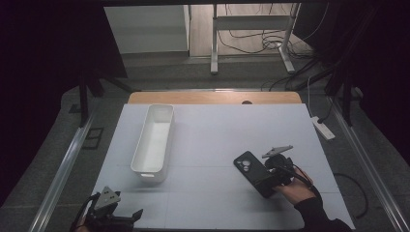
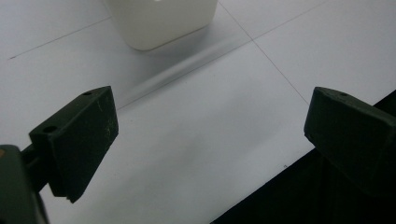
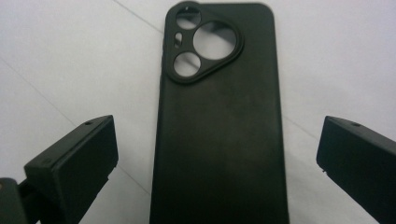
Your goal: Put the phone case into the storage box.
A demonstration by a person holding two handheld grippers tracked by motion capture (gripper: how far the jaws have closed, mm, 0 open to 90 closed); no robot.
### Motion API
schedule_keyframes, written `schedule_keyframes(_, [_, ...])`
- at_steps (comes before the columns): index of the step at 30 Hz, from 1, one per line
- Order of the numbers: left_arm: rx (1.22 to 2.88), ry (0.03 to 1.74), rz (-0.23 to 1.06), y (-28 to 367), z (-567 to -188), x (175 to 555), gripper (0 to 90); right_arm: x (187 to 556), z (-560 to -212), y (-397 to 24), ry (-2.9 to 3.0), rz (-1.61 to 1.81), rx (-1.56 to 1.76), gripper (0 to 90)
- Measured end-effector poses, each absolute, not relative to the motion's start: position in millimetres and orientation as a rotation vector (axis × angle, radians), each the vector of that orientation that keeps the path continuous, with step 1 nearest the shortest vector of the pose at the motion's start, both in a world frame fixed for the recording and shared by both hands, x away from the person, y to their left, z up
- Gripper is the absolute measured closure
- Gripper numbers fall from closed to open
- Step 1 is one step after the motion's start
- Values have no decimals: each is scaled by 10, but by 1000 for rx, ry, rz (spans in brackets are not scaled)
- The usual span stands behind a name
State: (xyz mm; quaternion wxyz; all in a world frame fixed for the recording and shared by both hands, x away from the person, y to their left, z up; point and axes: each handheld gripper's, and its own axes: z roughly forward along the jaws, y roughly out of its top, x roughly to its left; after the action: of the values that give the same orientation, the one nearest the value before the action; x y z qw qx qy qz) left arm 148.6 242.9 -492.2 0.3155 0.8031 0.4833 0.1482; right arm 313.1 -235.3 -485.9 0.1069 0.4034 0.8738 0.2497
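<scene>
1. We look down on a table (image 1: 212, 203) covered with a pale sheet, in a dim room. A person's hands come in from the near edge, each holding a two-jaw gripper.

2. A black phone case (image 1: 254, 173) lies flat on the sheet, right of centre, camera cut-outs facing up and pointing away from the person. In the right gripper view the phone case (image 3: 219, 135) runs straight up between the two jaws.

3. The right gripper (image 1: 273, 181) sits at the near end of the case. Its jaws stand wide apart, one on each side of the case, with pale sheet visible in both gaps. They grip nothing. We judge the jaws are lined up with the case's long sides so they can close across its width.

4. The left gripper (image 1: 133, 215) rests at the near left corner of the table, well apart from the case. Its jaws are also spread wide and hold nothing, so it seems to be waiting.

5. A long white bin (image 1: 153, 137) stands left of centre, empty and open at the top. We judge it a likely place for the case.
</scene>
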Motion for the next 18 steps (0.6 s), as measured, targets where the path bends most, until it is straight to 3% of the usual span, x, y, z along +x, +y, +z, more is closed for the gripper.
schedule_keyframes(18, [2119,1270,391,2431,-4920,1484,36,3140,-5149,-2348,2605,632,1177,0])
